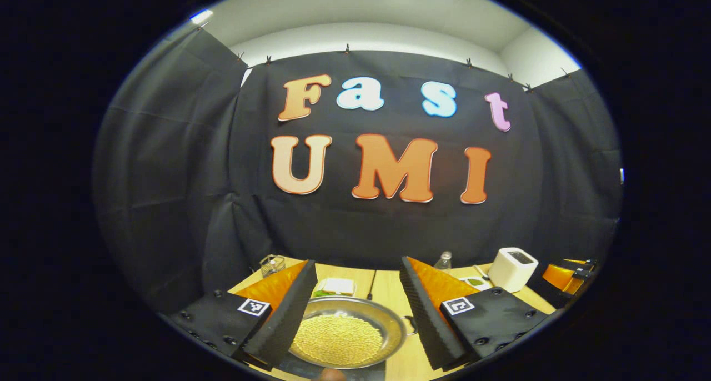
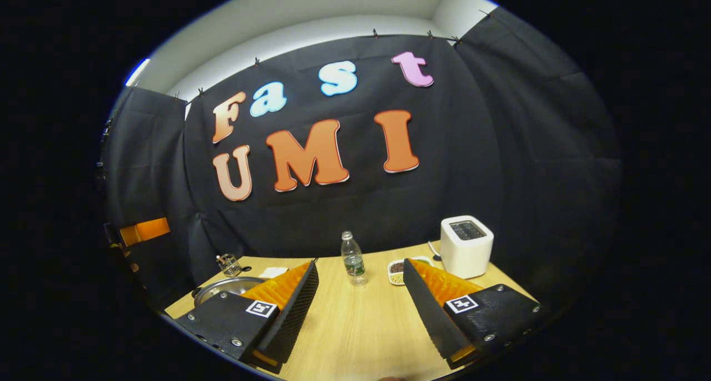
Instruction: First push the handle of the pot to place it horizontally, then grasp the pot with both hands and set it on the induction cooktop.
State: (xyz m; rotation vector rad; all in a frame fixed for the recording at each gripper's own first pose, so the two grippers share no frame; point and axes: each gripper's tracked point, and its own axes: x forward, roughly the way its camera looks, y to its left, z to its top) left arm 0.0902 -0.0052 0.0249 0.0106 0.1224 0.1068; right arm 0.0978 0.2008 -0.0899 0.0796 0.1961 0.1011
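pot half hidden, dish contents unclear

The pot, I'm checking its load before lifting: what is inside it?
The pot holds a bed of small yellowish grains, spread across its bottom. The left claw's fingers cover its left rim.

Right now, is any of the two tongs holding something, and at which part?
Nothing is held. The left tongs stand open above the round metal pot of yellow grains; the right tongs stand open over the bare wooden table.
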